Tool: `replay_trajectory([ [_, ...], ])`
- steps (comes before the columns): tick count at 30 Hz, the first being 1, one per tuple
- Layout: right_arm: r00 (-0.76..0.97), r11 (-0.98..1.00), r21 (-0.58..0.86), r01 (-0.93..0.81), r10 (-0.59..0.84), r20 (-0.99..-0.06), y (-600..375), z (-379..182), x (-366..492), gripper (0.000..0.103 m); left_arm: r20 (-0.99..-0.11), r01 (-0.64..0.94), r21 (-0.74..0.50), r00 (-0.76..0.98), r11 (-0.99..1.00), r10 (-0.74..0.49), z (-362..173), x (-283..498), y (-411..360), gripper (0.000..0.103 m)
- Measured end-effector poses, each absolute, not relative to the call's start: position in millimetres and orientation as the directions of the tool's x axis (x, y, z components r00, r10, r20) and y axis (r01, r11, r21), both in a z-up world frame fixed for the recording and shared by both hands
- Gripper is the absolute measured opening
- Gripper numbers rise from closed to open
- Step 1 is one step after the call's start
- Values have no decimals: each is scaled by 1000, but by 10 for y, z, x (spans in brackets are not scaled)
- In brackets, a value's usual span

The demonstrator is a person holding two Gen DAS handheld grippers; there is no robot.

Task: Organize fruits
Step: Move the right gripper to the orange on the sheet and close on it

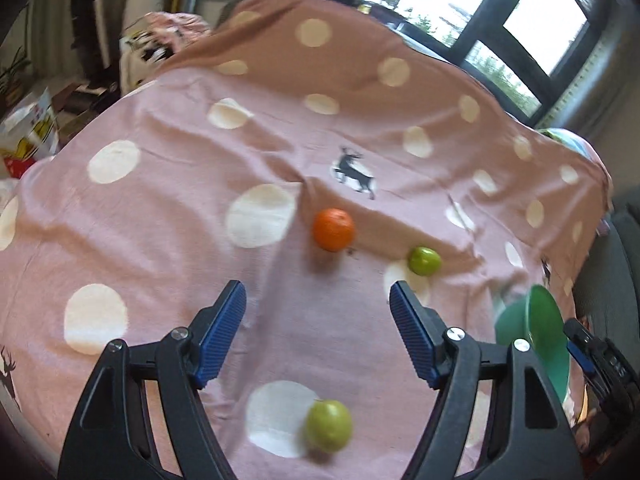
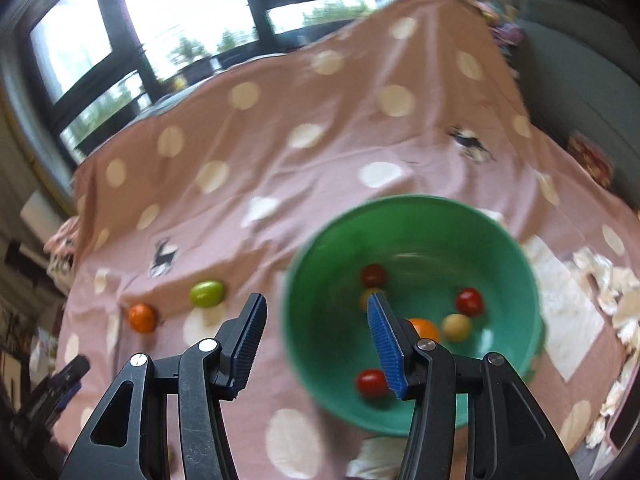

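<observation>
Both claws spread and empty, left claw [image 1: 318, 300] over the pink dotted cloth on the desk [image 1: 160, 208]: round orange fruit [image 1: 333, 229] and two green fruits [image 1: 424, 260] outside the green plastic bowl [image 2: 516, 248] could roll on loose folds if nudged.

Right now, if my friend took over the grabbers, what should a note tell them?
Left gripper: open, empty, over the pink cloth.
Right gripper: open, empty, over the near rim of the green bowl.
Done: the bowl holds three red fruits, an orange one and at least one yellowish one.
Left: the orange, the far green fruit and the near green fruit lie loose on the cloth. The near green one is closest to the left gripper.
</observation>
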State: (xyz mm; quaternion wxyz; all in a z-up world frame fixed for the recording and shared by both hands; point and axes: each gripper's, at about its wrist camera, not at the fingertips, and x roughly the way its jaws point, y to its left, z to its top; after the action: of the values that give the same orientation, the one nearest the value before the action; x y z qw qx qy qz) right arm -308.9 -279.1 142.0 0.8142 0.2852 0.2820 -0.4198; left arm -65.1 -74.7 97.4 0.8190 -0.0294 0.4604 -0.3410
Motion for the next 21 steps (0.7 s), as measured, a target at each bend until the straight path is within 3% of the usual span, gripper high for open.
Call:
replay_trajectory([
  [7, 613, 594, 323, 737, -384, -691, -2591, 1399, -2504, 53, -754, 445, -391, 348, 806, -558, 831, -357, -556, 74],
  [15, 618, 697, 381, 608, -114, -778, -2497, 984, -1297, 53, -766, 428, -374, 358, 823, -534, 763, -261, -527, 73],
  [21, 560, 686, 352, 637, -97, -823, -2502, 613, -799, 53, -779, 400, -384, 345, 832, -525, 710, -188, -482, 73],
])
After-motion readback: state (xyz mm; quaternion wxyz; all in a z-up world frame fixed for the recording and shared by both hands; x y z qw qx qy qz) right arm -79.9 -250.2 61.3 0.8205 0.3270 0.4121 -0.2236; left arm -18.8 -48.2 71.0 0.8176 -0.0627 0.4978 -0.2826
